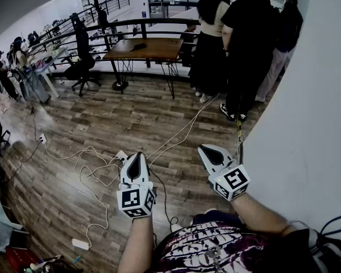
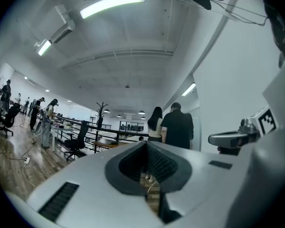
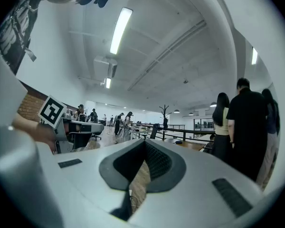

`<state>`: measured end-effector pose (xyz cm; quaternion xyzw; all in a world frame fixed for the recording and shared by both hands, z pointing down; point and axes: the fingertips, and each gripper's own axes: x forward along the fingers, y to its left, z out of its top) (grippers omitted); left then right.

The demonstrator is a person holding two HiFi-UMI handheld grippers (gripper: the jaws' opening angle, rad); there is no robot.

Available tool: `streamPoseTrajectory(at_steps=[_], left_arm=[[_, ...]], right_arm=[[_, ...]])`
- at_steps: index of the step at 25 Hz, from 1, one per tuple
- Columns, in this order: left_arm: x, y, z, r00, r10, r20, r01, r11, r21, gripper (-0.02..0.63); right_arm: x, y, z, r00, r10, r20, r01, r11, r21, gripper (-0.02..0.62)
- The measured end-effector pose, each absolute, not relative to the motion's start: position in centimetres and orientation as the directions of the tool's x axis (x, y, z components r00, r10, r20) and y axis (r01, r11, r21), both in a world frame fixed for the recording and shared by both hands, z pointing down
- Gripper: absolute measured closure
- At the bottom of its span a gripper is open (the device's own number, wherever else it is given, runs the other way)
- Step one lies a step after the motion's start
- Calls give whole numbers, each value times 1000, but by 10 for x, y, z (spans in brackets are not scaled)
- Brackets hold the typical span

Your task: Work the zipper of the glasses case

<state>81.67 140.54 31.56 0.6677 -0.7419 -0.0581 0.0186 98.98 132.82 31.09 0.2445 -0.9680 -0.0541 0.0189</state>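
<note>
**Both grippers shut and empty, held level over the floor**

I hold my left gripper (image 1: 136,154) and my right gripper (image 1: 203,148) out in front of me. They are side by side but apart, and both point level and away from my body. Each has its jaws pressed together with nothing between them. In each gripper's own view the dark pads meet at the tip, and only a sliver of floor shows through the gap behind them. The marker cubes sit at the back ends, next to my wrists. The left gripper view catches the right gripper off to its right, and the right gripper view catches the left one off to its left.

No view shows the glasses case, so I cannot tell where it is.

Under the grippers is a wood floor (image 1: 131,115) crossed by white cables (image 1: 179,134). In the head view a power strip (image 1: 120,155) lies just past the left gripper's tip. A white wall (image 1: 307,124) rises close on my right. Ahead, a wooden table (image 1: 145,48) stands by a dark railing (image 1: 159,23), with a black office chair (image 1: 82,64) to its left. Several people (image 1: 247,38) stand right of the table, near the wall, with their backs to me.
</note>
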Motion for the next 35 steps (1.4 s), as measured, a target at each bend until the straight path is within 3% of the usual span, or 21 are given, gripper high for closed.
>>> streamPoseTrajectory(at_steps=[14,24,35], left_arm=[[861,1363,349,-12,-1000,8,-986,14,164,601],[853,1253,360,-53,-996,75,-992,61,110,601],[863,1174,341,-197,-977,83,-973,205,104,601]], right_arm=[[1027,1308,342,-871,-481,99,-480,877,28,597],[1045,1196,389,-887,-324,329,-323,944,61,597],[1020,1083,359,-947,-275,165,-264,961,87,597]])
